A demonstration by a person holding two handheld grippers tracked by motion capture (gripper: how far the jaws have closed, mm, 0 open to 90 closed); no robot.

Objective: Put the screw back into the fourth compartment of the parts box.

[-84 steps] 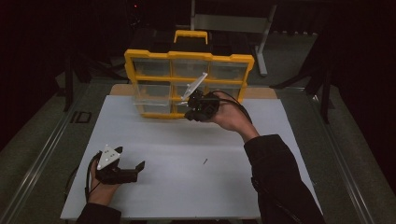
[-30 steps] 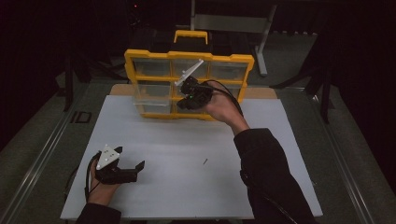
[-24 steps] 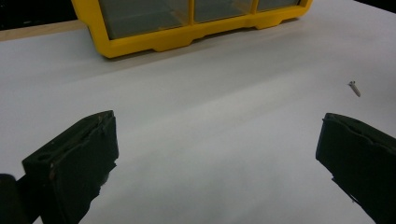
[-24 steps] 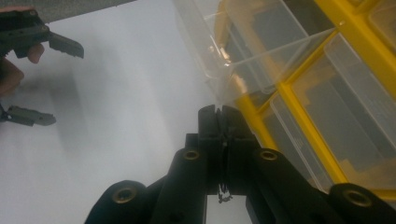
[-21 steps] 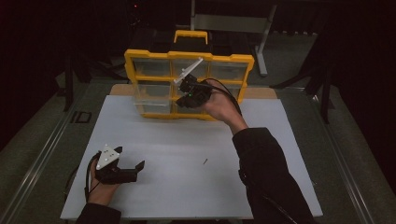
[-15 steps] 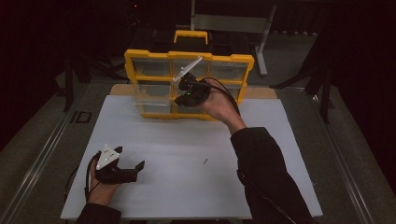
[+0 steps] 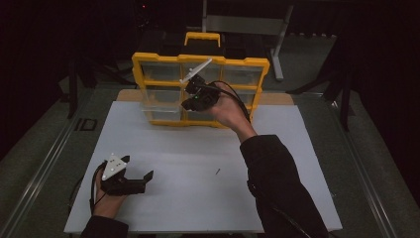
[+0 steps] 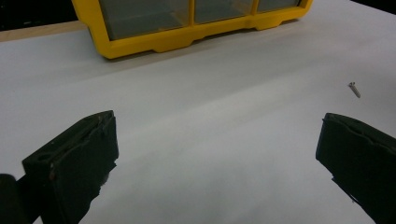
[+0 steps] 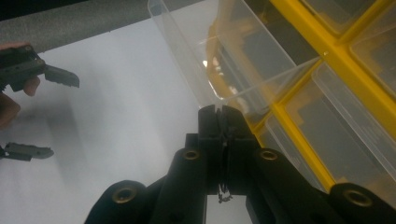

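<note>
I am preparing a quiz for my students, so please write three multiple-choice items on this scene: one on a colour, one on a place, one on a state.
1. What colour is the organizer's frame? A red; B yellow; C blue.
2. Where does the small screw lie? A on top of the organizer; B between the left tool's jaws; C on the white table.
3. How do the left tool's jaws stand? A open, empty; B shut, empty; C shut on the screw.

Key: 1 B, the frame is plainly yellow; 2 C, the screw lies alone on the table; 3 A, the jaws stand wide apart over bare table.

Clear glossy plastic drawer point(image 9: 224, 60); matt white tabletop point(image 7: 198, 198).
</note>
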